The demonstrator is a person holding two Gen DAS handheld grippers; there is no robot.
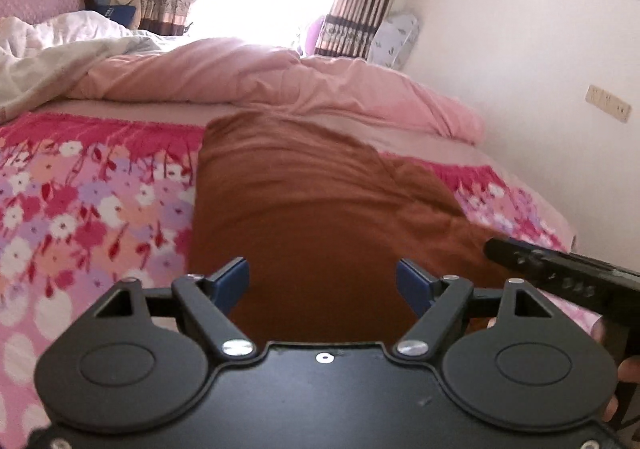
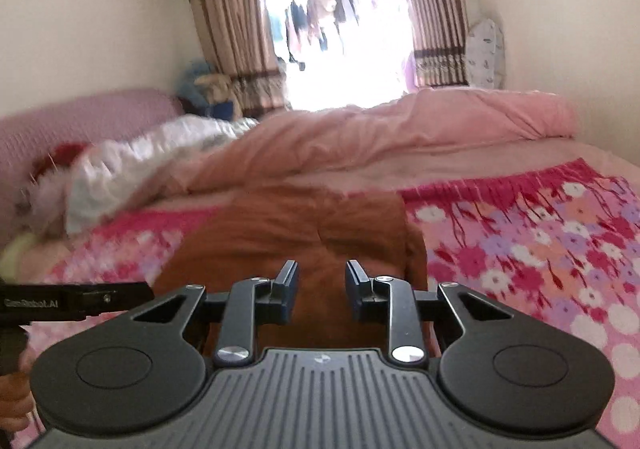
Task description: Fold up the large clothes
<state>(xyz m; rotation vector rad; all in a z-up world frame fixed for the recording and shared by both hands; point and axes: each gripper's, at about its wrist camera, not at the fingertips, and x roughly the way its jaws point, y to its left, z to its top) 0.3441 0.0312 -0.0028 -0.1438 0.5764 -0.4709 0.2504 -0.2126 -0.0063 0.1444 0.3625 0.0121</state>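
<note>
A large brown garment lies flat on the bed in a long folded strip that runs away from me; in the right wrist view the same garment shows a crease down its middle. My left gripper hovers over its near end, open wide, with nothing between the blue pads. My right gripper is above the near end too, its jaws a narrow gap apart and empty. The body of each gripper shows at the edge of the other's view. Both housings hide the garment's near edge.
A floral pink bedsheet lies on both sides of the garment. A bunched pink duvet and a white blanket lie across the far part of the bed. A wall runs along the bed's right side. Curtains frame a bright doorway.
</note>
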